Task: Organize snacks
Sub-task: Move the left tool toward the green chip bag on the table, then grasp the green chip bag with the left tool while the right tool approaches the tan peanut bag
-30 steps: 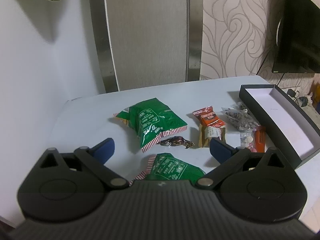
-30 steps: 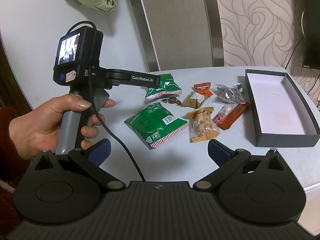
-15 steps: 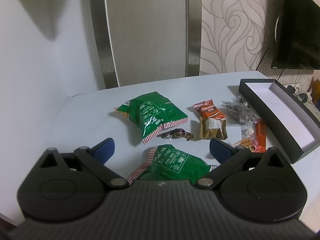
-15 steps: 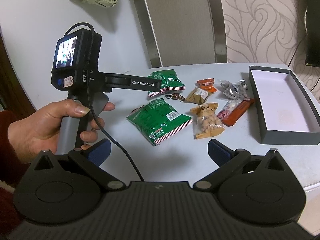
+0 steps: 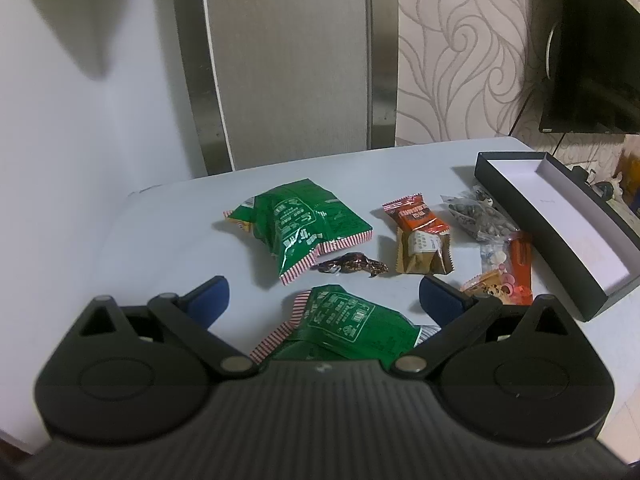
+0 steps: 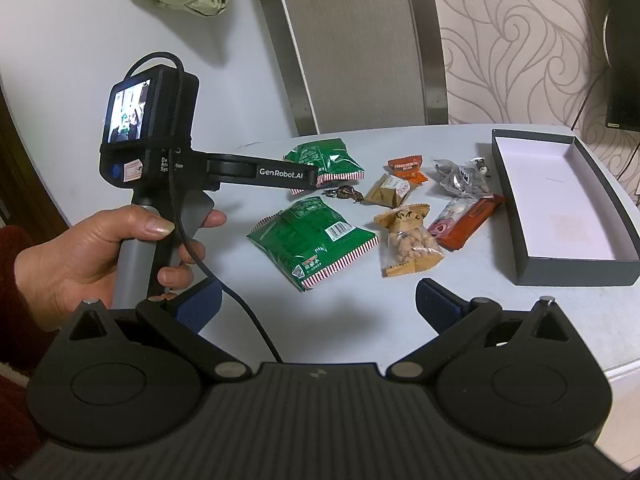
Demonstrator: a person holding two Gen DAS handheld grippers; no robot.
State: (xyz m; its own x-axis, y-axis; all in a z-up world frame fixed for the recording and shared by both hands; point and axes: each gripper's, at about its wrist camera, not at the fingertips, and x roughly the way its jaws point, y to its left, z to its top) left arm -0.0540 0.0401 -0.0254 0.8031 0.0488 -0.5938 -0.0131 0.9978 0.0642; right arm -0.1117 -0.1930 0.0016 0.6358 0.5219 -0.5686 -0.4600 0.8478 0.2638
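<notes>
Several snack packets lie on a white table (image 6: 360,320). Two green packets: a far one (image 5: 300,224) (image 6: 324,160) and a near one (image 5: 352,328) (image 6: 312,240). Also a small dark candy (image 5: 352,266), a brown packet (image 5: 422,252), an orange-red packet (image 5: 416,216), a peanut bag (image 6: 408,240), a red bar (image 6: 468,216) and a dark seed bag (image 6: 460,176). An open dark box (image 6: 560,208) with a white inside stands at the right. My left gripper (image 5: 324,300) is open above the near green packet. My right gripper (image 6: 318,300) is open and empty, short of the snacks.
A hand holds the left gripper's handle (image 6: 160,216) at the left of the right wrist view. A grey chair back (image 5: 288,60) stands behind the table. A dark screen (image 5: 592,52) hangs at the right wall. The table's edge (image 6: 624,372) runs near the box.
Both grippers have drawn back and risen a little, so the snacks sit lower and farther in view. Nothing on the table has moved. Both grippers stay open.
</notes>
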